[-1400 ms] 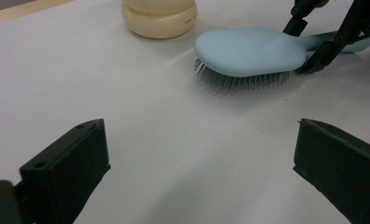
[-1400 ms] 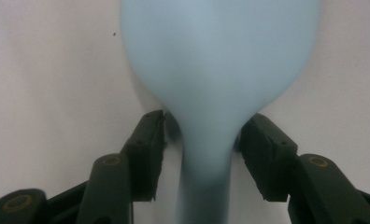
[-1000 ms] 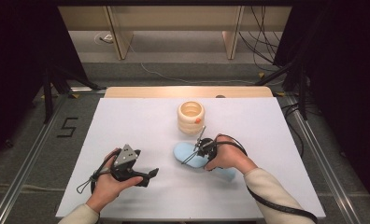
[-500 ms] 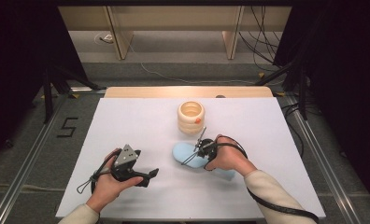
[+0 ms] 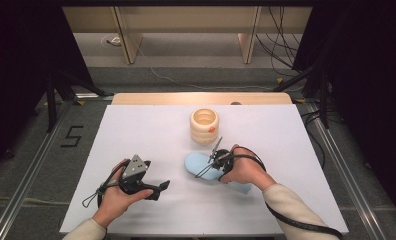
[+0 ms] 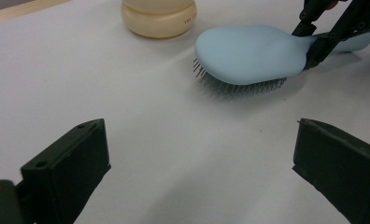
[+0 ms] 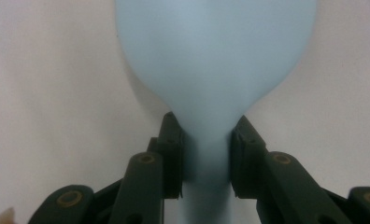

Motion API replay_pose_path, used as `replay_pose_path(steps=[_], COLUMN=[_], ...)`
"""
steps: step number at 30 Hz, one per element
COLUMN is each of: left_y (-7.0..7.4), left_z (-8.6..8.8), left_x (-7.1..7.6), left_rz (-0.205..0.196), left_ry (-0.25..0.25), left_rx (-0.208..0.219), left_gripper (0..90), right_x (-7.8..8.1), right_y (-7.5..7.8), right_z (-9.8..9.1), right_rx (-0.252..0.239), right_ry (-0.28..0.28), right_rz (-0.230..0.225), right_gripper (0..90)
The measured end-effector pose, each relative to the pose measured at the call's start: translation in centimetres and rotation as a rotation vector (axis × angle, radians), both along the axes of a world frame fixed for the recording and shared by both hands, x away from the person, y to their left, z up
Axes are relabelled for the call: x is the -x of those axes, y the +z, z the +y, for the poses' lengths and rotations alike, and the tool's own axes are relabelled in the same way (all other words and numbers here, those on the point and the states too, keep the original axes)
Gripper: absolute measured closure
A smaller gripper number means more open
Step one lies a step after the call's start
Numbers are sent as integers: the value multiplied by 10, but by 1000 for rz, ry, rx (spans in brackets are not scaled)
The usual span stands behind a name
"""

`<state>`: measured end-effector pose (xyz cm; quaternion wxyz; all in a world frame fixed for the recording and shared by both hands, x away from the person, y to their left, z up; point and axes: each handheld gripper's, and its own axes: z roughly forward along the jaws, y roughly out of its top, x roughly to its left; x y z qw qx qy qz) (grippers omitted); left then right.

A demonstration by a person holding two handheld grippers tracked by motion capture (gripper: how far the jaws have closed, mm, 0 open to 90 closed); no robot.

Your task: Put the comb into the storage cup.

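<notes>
Gripping the neck of a pale blue plastic hairbrush (image 7: 214, 65), the right gripper (image 7: 206, 158) has its two black jaws narrowed on either side of the handle, just where it widens into the oval head; the jaws have just been closing and now the pads press the handle from both sides. The brush lies bristles down on the white table (image 5: 136, 130), near its middle, with the head pointing toward the person's left. In the left gripper view the dark bristles (image 6: 230, 86) touch the table surface. The left gripper (image 5: 153, 189) is held low over the table, well apart from the brush, and its jaws stand wide with nothing between them. Beyond the brush stands a cream ribbed round container (image 5: 204, 126); it is open at the top, and I cannot tell what is inside
</notes>
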<state>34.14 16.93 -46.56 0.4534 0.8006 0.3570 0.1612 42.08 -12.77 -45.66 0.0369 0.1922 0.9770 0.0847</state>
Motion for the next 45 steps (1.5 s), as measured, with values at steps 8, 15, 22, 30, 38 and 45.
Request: replay_pose_path(steps=[8, 15, 22, 30, 38, 45], left_y=[0, 0, 0, 0, 0, 0], left_z=[0, 0, 0, 0, 1, 1], left_x=[0, 0, 0, 0, 0, 0], left_rz=[0, -1, -2, -1, -2, -1], left_ry=[3, 6, 6, 9, 10, 10], left_rx=[1, 2, 2, 1, 1, 2], left_gripper=[29, 29, 30, 30, 31, 31], right_x=[1, 4, 6, 12, 18, 20], right_y=[0, 2, 7, 9, 11, 12], right_z=[-2, -4, -9, -15, -20, -22], right_rx=[-27, -56, -93, -134, -186, -206], right_ry=[-10, -21, -34, -66, -81, -81], right_rz=[-12, -31, -48, -63, -93, -112], right_gripper=[703, 703, 704, 704, 704, 704])
